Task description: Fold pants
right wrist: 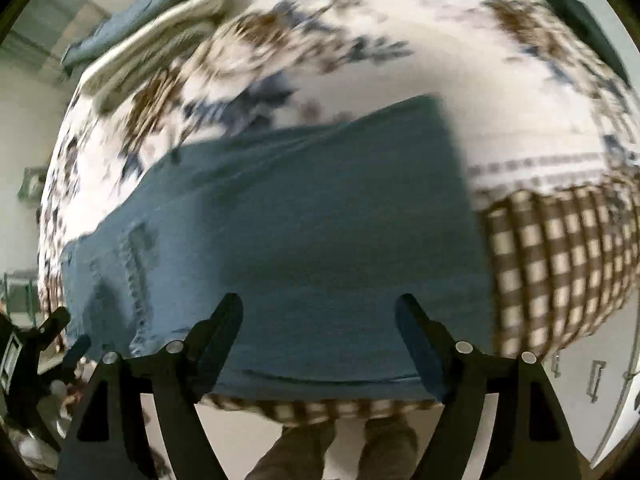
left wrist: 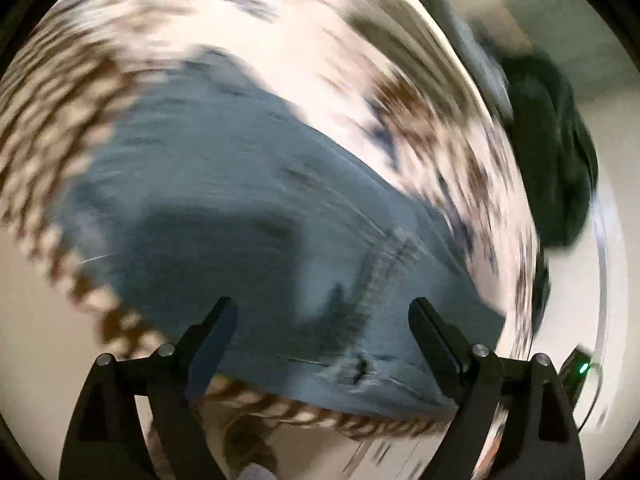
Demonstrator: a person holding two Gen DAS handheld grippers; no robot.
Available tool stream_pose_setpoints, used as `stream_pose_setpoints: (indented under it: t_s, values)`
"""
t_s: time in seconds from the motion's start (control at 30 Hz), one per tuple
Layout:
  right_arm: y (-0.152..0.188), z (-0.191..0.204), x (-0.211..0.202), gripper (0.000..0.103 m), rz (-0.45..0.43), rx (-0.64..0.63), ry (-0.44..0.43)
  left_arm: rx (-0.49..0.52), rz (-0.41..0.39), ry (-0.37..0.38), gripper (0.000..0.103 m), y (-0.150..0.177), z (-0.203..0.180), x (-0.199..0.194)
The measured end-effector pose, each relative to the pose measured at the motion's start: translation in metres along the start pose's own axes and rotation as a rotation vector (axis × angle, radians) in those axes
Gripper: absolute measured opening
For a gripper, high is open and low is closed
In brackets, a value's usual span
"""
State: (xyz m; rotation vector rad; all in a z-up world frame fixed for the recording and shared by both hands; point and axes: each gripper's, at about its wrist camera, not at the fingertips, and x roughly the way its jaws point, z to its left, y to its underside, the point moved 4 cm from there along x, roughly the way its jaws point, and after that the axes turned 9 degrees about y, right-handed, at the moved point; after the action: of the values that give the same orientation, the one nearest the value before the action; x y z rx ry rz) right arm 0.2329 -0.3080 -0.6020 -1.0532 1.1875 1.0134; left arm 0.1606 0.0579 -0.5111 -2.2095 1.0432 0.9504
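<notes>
Blue denim pants (left wrist: 240, 200) lie flat on a flower-patterned cloth (left wrist: 320, 40) with a brown checked border; the left wrist view is motion-blurred. My left gripper (left wrist: 322, 308) is open and empty above the pants' near edge. In the right wrist view the pants (right wrist: 300, 208) lie folded, with frayed patches at the left and a straight edge at the right. My right gripper (right wrist: 318, 304) is open and empty above their near edge. The left gripper (right wrist: 44, 340) shows at the far left of that view.
A dark green garment (left wrist: 556, 140) lies at the table's far right in the left wrist view. Folded clothes (right wrist: 152, 20) are stacked at the back left in the right wrist view. The checked border (right wrist: 560, 260) hangs over the table edge. The person's legs (right wrist: 332, 448) stand below.
</notes>
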Motion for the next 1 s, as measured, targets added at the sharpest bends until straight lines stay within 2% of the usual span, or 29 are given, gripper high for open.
stream_pose_setpoints:
  t_s: [0.03,0.1,0.2,0.27,0.3,0.33,0.37,0.43,0.47,0.53,0.6,0.7,0.77,0.83,0.9,1.0]
  values:
    - [0.001,0.008,0.005,0.081,0.015,-0.009,-0.002,-0.055,-0.062,-0.015,0.087,0.001,0.019,-0.011]
    - [0.001,0.027,0.018,0.081,0.043,-0.032,-0.008,-0.192,-0.134,-0.026,0.087,0.003,0.057,-0.020]
    - [-0.003,0.048,0.032,0.081,0.073,-0.039,-0.012,-0.342,-0.192,-0.017,0.085,0.001,0.096,-0.019]
    - [-0.005,0.059,0.039,0.081,0.081,-0.043,-0.003,-0.386,-0.226,-0.005,0.084,-0.007,0.106,-0.013]
    - [-0.006,0.065,0.043,0.081,0.089,-0.046,0.002,-0.402,-0.244,0.012,0.075,-0.012,0.110,-0.011]
    - [-0.007,0.070,0.048,0.081,0.095,-0.050,0.010,-0.410,-0.266,0.041,0.057,-0.020,0.114,-0.009]
    - [-0.008,0.075,0.052,0.081,0.099,-0.056,0.018,-0.413,-0.266,0.023,0.051,-0.023,0.113,-0.006]
    - [-0.009,0.084,0.058,0.081,0.109,-0.069,0.039,-0.423,-0.287,0.050,0.037,-0.028,0.117,-0.009]
    - [-0.009,0.089,0.060,0.081,0.112,-0.075,0.047,-0.404,-0.300,0.053,0.035,-0.028,0.115,-0.014]
    - [-0.008,0.099,0.063,0.081,0.115,-0.101,0.070,-0.298,-0.332,0.055,0.027,-0.025,0.100,-0.026]
    - [-0.007,0.107,0.064,0.081,0.118,-0.120,0.079,-0.227,-0.358,0.075,0.025,-0.024,0.087,-0.036]
    - [-0.005,0.119,0.067,0.081,0.125,-0.141,0.092,-0.187,-0.358,0.065,0.026,-0.028,0.090,-0.033]
    - [-0.004,0.128,0.071,0.081,0.135,-0.151,0.103,-0.214,-0.346,0.095,0.029,-0.034,0.100,-0.023]
    - [-0.003,0.135,0.073,0.081,0.141,-0.154,0.106,-0.293,-0.316,0.127,0.037,-0.042,0.122,-0.008]
    - [-0.002,0.140,0.075,0.081,0.144,-0.159,0.113,-0.334,-0.296,0.143,0.039,-0.045,0.130,-0.005]
    - [-0.001,0.143,0.075,0.081,0.145,-0.155,0.109,-0.288,-0.339,0.110,0.043,-0.047,0.119,-0.020]
